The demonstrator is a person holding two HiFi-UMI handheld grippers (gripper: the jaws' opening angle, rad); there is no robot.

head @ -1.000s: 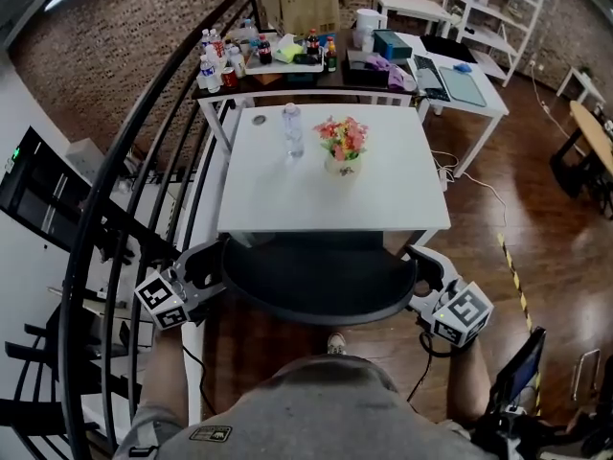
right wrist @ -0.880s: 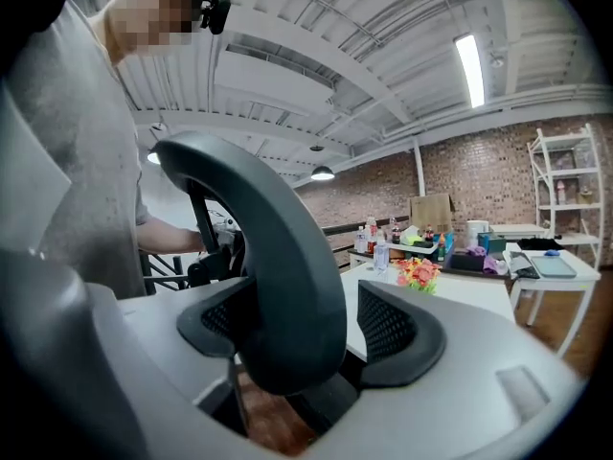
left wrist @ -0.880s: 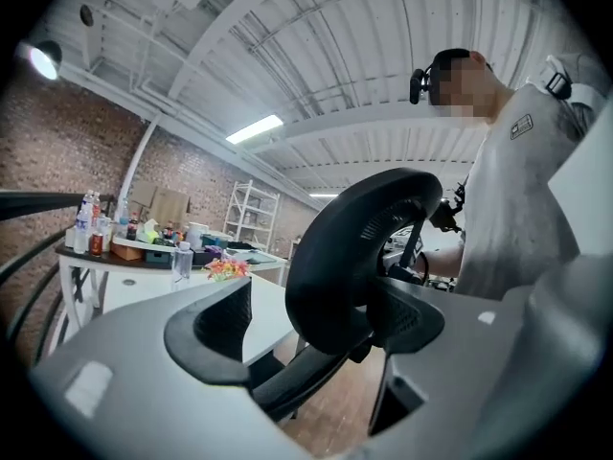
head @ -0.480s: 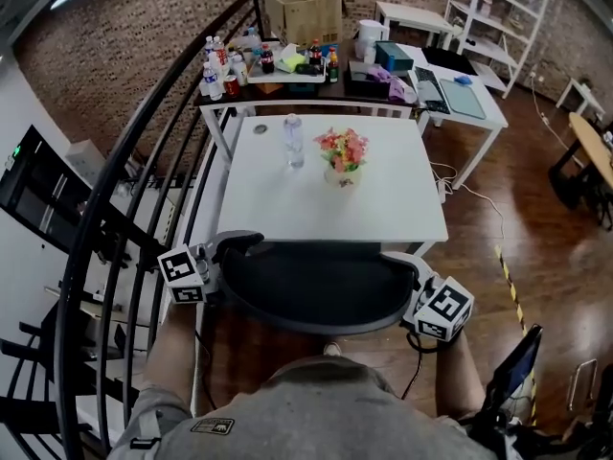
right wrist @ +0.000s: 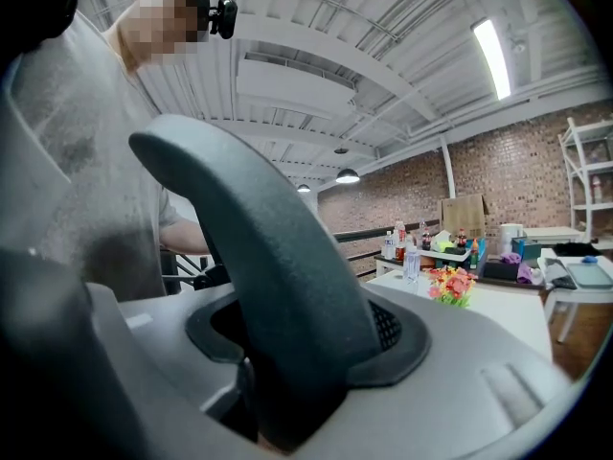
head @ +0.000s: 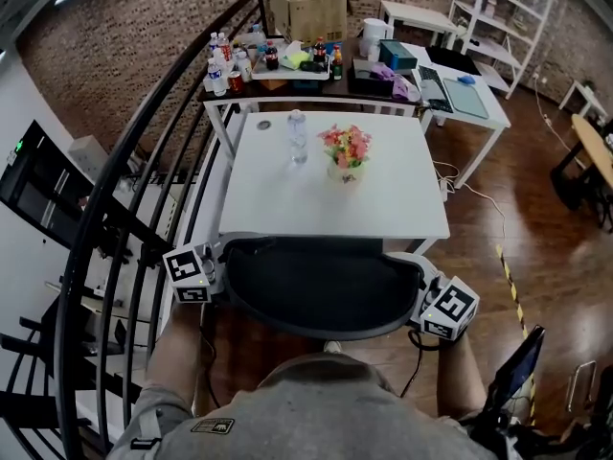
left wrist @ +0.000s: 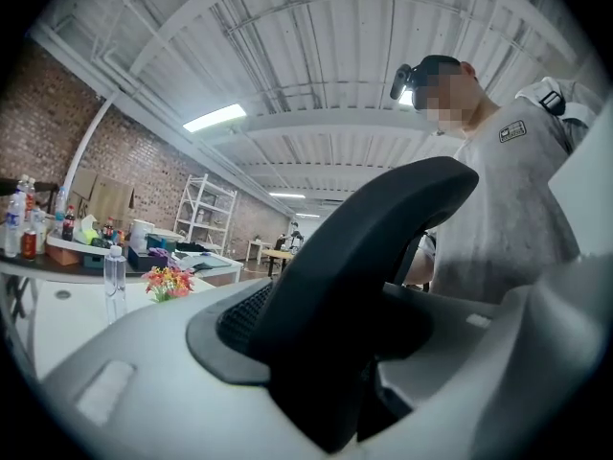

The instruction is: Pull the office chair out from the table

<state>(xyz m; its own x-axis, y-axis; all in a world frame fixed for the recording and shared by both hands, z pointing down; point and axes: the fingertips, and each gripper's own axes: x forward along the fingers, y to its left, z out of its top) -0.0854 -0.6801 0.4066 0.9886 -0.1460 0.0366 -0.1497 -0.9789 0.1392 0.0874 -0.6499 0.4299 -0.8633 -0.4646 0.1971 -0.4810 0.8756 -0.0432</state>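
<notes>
Black office chair (head: 321,286) is now pinched by just-closed fingers (left wrist: 144,391) of left gripper (head: 221,262), shifted inward, and right gripper (head: 423,283).

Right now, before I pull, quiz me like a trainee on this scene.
1. True or false: the office chair is pushed in at the white table.
2. What stands beside the water bottle? A flower pot, B laptop, C mug.
3. What sits between the jaws of the left gripper and the right gripper?
Key: 1 true; 2 A; 3 the chair's backrest; both grippers' jaws have just been closing onto it.
</notes>
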